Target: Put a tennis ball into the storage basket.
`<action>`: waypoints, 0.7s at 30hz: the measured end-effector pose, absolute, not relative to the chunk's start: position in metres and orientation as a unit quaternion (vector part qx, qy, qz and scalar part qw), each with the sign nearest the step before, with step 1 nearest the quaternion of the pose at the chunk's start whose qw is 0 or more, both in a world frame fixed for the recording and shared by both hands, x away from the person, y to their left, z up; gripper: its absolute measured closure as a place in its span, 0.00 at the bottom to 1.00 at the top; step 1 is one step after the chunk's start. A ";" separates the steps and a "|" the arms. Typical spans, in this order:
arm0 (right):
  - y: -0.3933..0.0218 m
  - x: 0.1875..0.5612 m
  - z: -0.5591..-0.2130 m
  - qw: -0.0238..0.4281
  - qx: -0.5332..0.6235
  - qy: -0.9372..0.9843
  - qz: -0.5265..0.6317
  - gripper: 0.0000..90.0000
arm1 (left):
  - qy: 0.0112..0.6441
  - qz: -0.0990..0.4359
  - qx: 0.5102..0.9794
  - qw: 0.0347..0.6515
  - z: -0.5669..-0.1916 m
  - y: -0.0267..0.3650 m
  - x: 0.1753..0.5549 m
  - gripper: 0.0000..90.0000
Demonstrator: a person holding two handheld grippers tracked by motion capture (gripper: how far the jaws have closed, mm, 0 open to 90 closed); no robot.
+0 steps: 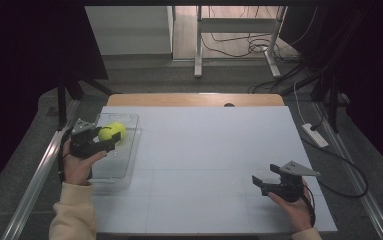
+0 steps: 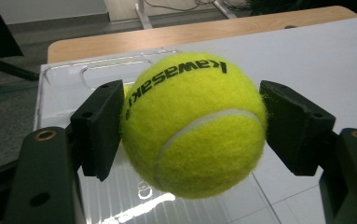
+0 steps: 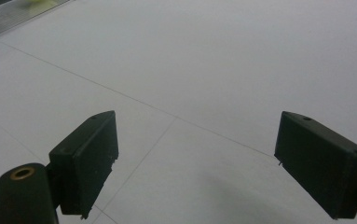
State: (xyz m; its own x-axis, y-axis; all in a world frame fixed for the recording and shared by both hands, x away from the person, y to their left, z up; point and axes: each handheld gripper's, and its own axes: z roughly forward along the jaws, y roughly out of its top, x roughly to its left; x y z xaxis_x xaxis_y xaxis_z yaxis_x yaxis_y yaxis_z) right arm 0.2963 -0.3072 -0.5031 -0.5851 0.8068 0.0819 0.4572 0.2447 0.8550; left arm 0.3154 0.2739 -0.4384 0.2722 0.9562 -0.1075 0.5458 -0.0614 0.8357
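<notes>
With the left gripper (image 2: 192, 126) clamped on the ball (image 2: 192, 126) above the clear tray (image 1: 129, 150) and the right gripper (image 3: 195, 168) apart, idle, carry it level without easing the squeeze

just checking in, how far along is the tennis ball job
Done: the left gripper is shut on the tennis ball, held above the clear tray. In hand: carrying it there. Left: setting it down and letting go, probably. The right gripper rests open over the white table.

The tennis ball (image 1: 112, 132) sits above the tray (image 1: 129, 159) at the table's (image 1: 204, 150) left side.
</notes>
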 end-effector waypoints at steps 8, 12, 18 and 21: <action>-0.307 0.296 -0.503 0.194 0.413 0.765 0.454 0.15 | 0.554 0.252 0.683 0.403 -0.440 0.278 0.314 0.30; -0.307 0.296 -0.503 0.193 0.413 0.765 0.454 0.15 | 0.560 0.251 0.683 0.396 -0.441 0.282 0.314 0.30; -0.307 0.296 -0.503 0.192 0.413 0.766 0.454 0.15 | 0.572 0.246 0.685 0.378 -0.446 0.285 0.317 0.30; -0.307 0.297 -0.503 0.193 0.413 0.767 0.452 0.15 | 0.574 0.244 0.686 0.373 -0.449 0.285 0.319 0.30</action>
State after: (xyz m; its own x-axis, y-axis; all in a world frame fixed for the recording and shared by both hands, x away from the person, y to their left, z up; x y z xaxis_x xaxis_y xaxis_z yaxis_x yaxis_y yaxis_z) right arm 0.2967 -0.3067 -0.5034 -0.5845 0.8078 0.0763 0.4586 0.2514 0.8523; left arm 0.3185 0.2847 -0.4488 0.2210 0.9708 -0.0929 0.6059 -0.0620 0.7931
